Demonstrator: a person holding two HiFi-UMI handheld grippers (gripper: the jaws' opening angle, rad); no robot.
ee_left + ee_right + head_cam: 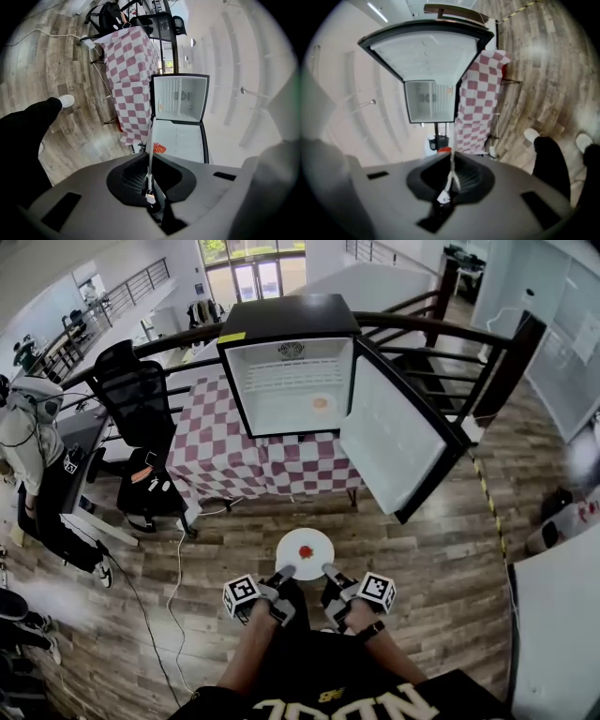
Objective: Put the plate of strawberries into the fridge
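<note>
Carry stage. The plate [305,547] with one strawberry [306,552] hangs over the wood floor [422,559], well short of the fridge [291,371], whose door [389,442] stands open. The left gripper [283,573] and right gripper [329,571] each pinch the plate's near rim. Still to do: approach, shelve, release. The head view alone shows the gap to the fridge. The gripper views show the rim edge-on, clamped.

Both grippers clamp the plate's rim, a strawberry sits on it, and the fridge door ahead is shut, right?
No: the fridge door stands open, swung to the right, as the head view shows. The left gripper and right gripper do clamp the plate by its rim, with the strawberry on it.
</note>
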